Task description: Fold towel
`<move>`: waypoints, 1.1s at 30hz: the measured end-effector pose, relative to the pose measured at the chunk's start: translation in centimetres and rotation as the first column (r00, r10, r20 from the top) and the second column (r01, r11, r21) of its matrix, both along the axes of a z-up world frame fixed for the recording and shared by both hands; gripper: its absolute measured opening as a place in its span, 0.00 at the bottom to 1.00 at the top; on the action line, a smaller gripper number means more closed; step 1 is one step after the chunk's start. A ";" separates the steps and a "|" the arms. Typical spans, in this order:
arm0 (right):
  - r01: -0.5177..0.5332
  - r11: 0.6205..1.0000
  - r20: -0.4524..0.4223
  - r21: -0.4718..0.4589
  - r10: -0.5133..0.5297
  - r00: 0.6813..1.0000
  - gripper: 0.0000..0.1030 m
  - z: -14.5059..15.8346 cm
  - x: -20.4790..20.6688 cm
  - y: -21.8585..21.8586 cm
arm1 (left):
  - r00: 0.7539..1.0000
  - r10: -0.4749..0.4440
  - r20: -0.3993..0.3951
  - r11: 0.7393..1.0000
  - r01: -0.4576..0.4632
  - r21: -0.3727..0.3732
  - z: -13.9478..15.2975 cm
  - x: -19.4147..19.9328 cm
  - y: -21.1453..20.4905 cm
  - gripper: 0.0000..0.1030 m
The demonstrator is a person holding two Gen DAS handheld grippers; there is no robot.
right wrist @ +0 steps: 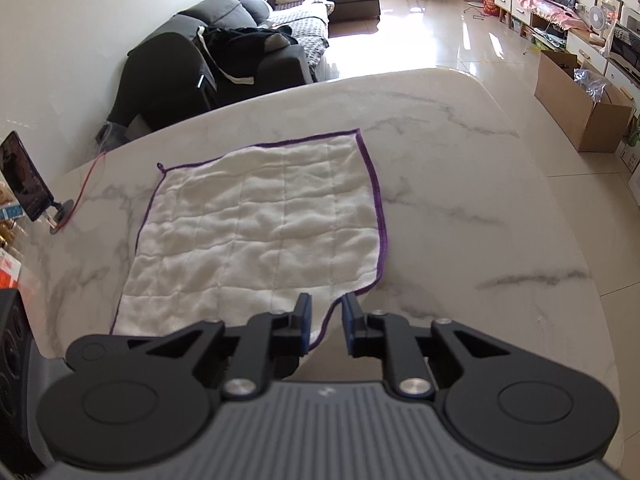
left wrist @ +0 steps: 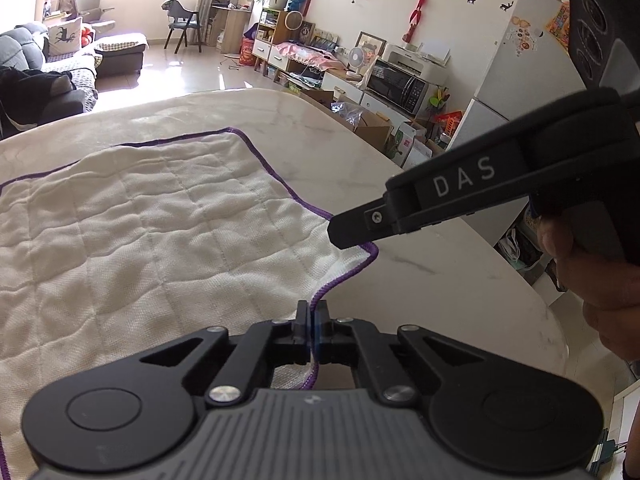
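Note:
A white quilted towel (left wrist: 160,220) with purple trim lies flat on the marble table (left wrist: 420,264). In the left wrist view my left gripper (left wrist: 311,314) is shut on the towel's purple near edge, close to its right corner. My right gripper (left wrist: 342,236), held by a hand, comes in from the right with its tip over that same corner. In the right wrist view the towel (right wrist: 256,220) spreads ahead, and my right gripper (right wrist: 326,304) stands open. A curled piece of the near edge lies between its blue pads, and neither pad presses on it.
A phone on a stand (right wrist: 24,184) with a red cable stands at the table's left edge (right wrist: 80,184). The table's rounded right edge (right wrist: 580,260) drops to a tiled floor. An open cardboard box (right wrist: 580,108) and a dark sofa (right wrist: 224,40) lie beyond it.

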State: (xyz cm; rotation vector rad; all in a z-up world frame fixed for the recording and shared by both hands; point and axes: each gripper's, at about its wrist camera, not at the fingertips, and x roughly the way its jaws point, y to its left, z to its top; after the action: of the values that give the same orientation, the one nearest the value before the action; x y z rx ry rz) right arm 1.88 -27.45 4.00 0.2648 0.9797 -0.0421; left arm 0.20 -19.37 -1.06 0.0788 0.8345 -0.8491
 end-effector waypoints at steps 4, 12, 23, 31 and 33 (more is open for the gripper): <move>-0.006 1.000 -0.010 -0.012 0.006 1.000 0.04 0.0 0.0 0.4 | 1.000 0.000 0.003 1.000 0.000 -0.002 -0.1 0.1 0.1 0.01; -0.030 0.999 0.057 -0.031 0.031 0.998 0.03 1.5 0.8 2.2 | 0.998 0.052 0.037 0.998 -0.051 -0.040 2.3 0.2 2.1 0.01; -0.107 0.993 0.103 -0.041 0.111 0.988 0.03 2.7 4.3 6.3 | 0.986 0.161 0.043 0.986 -0.159 -0.046 4.3 2.8 5.5 0.01; -0.143 0.988 0.124 -0.051 0.148 0.981 0.03 3.1 6.3 8.5 | 0.977 0.208 0.052 0.978 -0.205 -0.048 5.6 4.4 8.0 0.01; -0.152 0.987 0.130 -0.055 0.158 0.979 0.03 3.2 6.9 9.0 | 0.974 0.218 0.055 0.975 -0.216 -0.047 5.8 4.8 8.6 0.01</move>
State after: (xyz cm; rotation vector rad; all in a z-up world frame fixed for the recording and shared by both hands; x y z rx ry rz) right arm 8.76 -18.47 7.24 0.1474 0.8620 0.0948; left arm 5.02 -10.81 4.69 -0.0230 0.7541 -0.6541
